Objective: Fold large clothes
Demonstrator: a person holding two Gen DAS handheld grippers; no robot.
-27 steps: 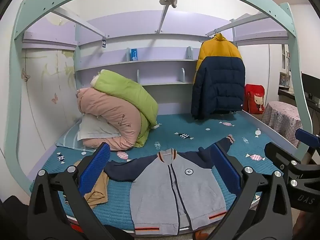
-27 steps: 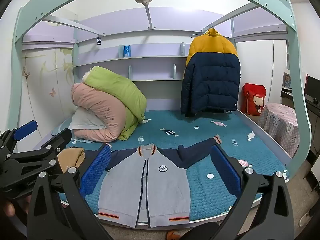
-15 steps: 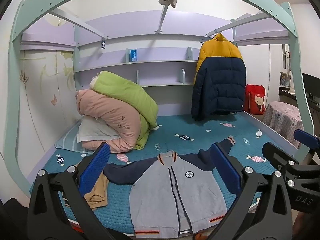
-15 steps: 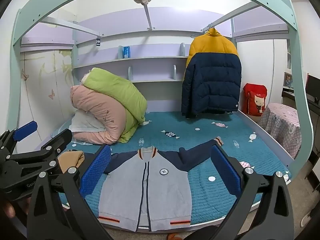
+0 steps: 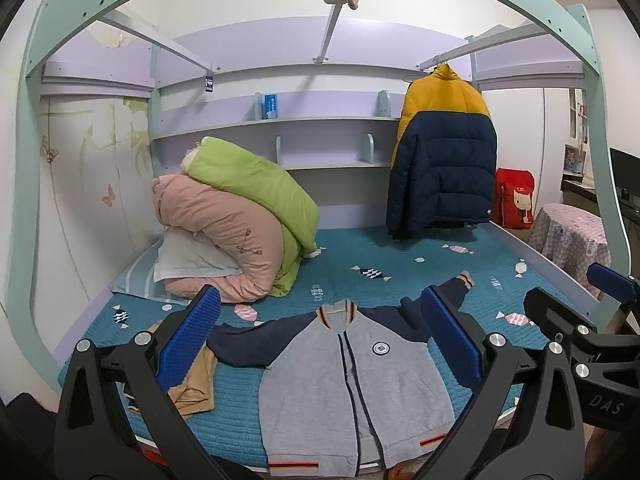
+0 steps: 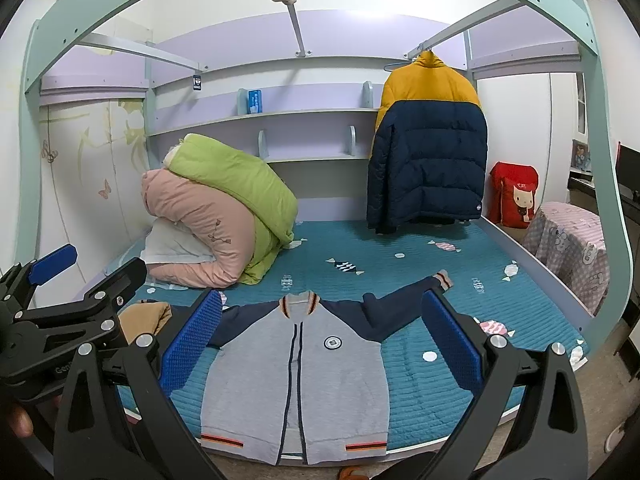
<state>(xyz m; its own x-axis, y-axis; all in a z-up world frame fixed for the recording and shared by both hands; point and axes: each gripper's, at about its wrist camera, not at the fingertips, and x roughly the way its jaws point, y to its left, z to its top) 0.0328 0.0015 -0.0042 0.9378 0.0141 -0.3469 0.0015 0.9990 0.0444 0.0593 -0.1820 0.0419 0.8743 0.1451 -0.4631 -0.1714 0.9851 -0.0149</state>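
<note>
The left gripper (image 5: 320, 344) is wide open and holds nothing. So is the right gripper (image 6: 322, 344). The jacket (image 6: 296, 376) lies flat on the bed (image 6: 420, 264), ahead of and below both grippers, not touched. It runs from collar, far away, to hem, close by. Neither gripper looks nearer.

Beyond the jaws, a bed (image 5: 400, 264) with a teal quilted cover sits under a mint arched frame (image 5: 24, 184), backed by lilac shelves (image 5: 280, 122). A yellow-and-navy puffer coat (image 5: 444, 160) hangs from a rail to the right; rolled green and pink duvets (image 5: 240, 216) lie left.
</note>
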